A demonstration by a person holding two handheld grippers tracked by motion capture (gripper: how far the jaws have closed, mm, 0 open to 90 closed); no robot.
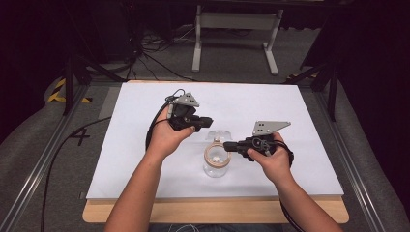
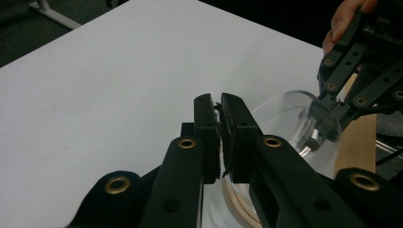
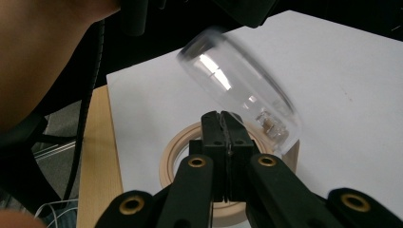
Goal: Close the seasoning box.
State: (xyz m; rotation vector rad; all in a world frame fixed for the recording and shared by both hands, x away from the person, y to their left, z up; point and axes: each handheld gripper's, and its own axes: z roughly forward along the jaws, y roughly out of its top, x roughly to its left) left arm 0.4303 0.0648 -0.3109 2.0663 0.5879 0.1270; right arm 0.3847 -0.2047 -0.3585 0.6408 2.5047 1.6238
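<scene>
Glassware stands near the middle of the white table point(image 1: 145, 145): a clear jar point(image 1: 215, 166) with a pale wooden collar point(image 1: 216, 153) at its mouth, and a clear hinged lid point(image 1: 218, 135) tipped up behind the opening. At the left, the left gripper point(image 1: 203, 121) is held in the person's left hand point(image 1: 169, 135), aimed toward the lid from the upper left; in the left gripper view its jaws are seen drawn almost together, with only a thin slit between the pads and nothing that can be made out held there. In the middle, the lid is seen tilted and blurred in the right gripper view point(image 3: 237, 90), with its small metal hinge fitting point(image 3: 268, 124) low at the collar; the collar is seen as a ring beneath it point(image 3: 176, 152). At the right, the right gripper point(image 1: 227, 146) is held in the right hand point(image 1: 270, 162) and reaches the collar's right edge; its jaws are pressed flat together, apparently on nothing, though contact with the rim cannot be ruled out.

It is judged that the lid is being swung on its hinge; if it is released while half-raised, it could drop hard on the collar; a sideways push from either closed tip could tip or slide the unheld jar; glass could be chipped.
</scene>
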